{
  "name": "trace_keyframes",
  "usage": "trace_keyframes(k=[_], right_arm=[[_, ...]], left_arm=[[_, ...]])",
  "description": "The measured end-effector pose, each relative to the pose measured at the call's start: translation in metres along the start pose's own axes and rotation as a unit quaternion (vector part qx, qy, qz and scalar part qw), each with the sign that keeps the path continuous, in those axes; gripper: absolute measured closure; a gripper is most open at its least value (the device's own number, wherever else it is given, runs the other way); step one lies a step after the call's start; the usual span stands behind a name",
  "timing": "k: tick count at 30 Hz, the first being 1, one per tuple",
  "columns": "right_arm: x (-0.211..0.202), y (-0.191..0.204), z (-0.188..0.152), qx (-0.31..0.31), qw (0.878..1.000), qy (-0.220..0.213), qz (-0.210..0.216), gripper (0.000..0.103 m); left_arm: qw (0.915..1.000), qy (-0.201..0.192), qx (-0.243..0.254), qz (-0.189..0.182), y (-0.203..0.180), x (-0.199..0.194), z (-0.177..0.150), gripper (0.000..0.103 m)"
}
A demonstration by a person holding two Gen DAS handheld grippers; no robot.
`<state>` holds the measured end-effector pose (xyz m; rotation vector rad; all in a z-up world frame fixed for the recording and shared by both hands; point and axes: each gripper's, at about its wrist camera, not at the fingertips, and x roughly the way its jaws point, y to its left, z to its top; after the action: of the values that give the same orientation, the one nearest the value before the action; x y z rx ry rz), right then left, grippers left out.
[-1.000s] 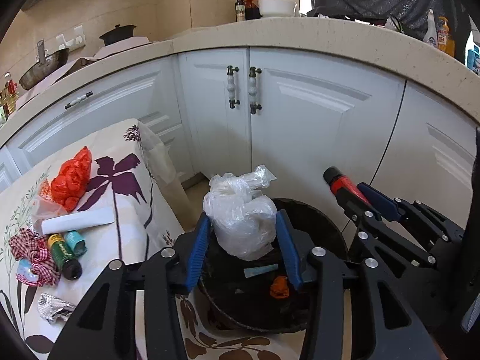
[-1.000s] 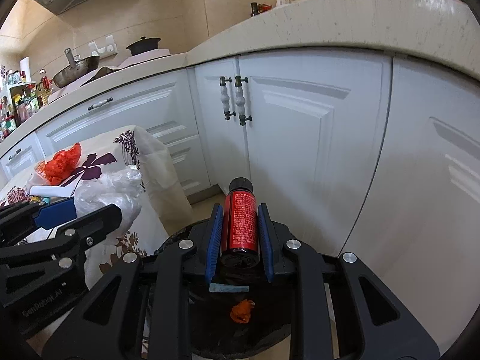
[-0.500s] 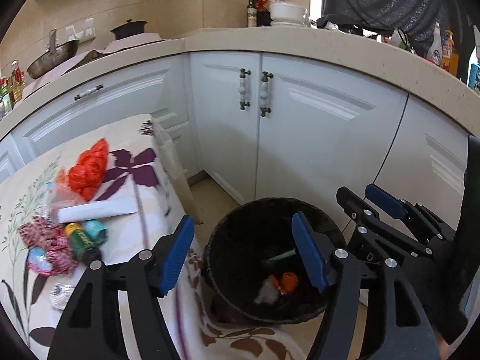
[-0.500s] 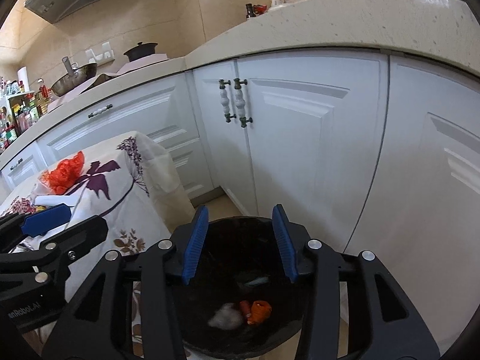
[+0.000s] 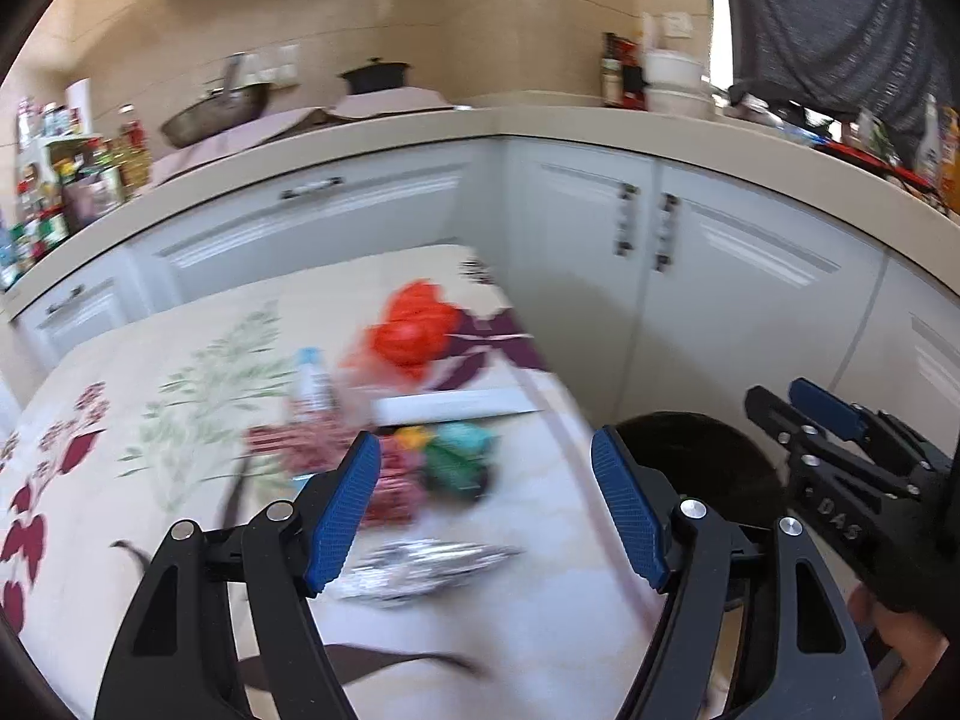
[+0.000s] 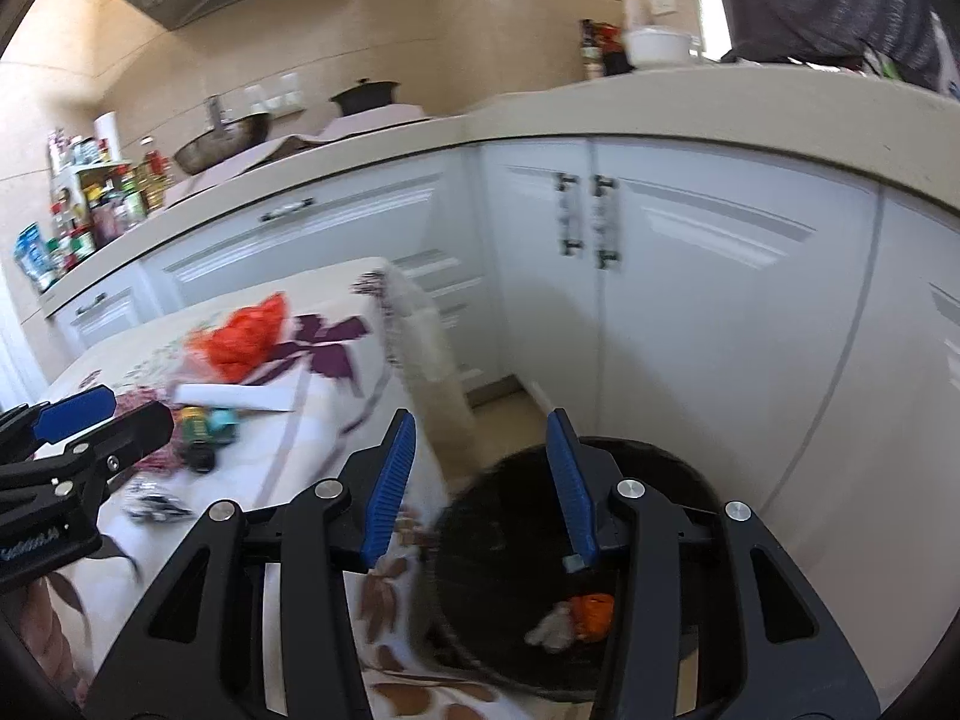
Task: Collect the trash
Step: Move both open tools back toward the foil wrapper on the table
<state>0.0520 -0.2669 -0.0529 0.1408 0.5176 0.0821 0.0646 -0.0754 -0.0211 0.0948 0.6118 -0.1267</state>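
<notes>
Beside the round black trash bin (image 6: pixel 648 480), on the flower-patterned cloth counter (image 5: pixel 150 420), the remaining rubbish waits: a crumpled silver foil wrapper (image 5: pixel 420 564), a blurred green bottle (image 5: pixel 459 459) and an orange mesh bag (image 5: pixel 414 330). Both tools have just been opening and hold nothing. The left tool (image 5: pixel 486 513) hovers released right above the foil, nearer than the right tool (image 6: pixel 480 483), which hangs released over the bin's rim. No label is readable.
</notes>
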Motion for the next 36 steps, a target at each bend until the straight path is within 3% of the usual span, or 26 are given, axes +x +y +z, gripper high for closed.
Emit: trace_keyframes(k=[3, 5, 17, 23, 26, 36], right_arm=[[-0.001, 0.021, 0.002, -0.01, 1.0, 0.001, 0.02, 0.058], [-0.001, 0.037, 0.003, -0.017, 0.999, 0.002, 0.033, 0.052], [0.0, 0.113, -0.01, -0.066, 0.993, 0.034, 0.095, 0.051], [0.005, 0.139, -0.017, -0.089, 0.988, 0.055, 0.113, 0.048], [0.01, 0.145, -0.019, -0.093, 0.986, 0.067, 0.12, 0.041], [0.016, 0.152, -0.03, -0.104, 0.979, 0.107, 0.139, 0.041]], left_arm=[[0.9996, -0.001, -0.013, 0.025, 0.026, -0.007, -0.004, 0.031], [0.999, -0.002, -0.021, 0.04, 0.042, -0.011, -0.008, 0.031], [0.9907, 0.019, -0.076, 0.111, 0.124, -0.026, -0.041, 0.031], [0.9878, 0.025, -0.095, 0.12, 0.146, -0.029, -0.051, 0.031], [0.9873, 0.028, -0.101, 0.12, 0.15, -0.029, -0.053, 0.031], [0.987, 0.031, -0.106, 0.116, 0.153, -0.029, -0.057, 0.031]])
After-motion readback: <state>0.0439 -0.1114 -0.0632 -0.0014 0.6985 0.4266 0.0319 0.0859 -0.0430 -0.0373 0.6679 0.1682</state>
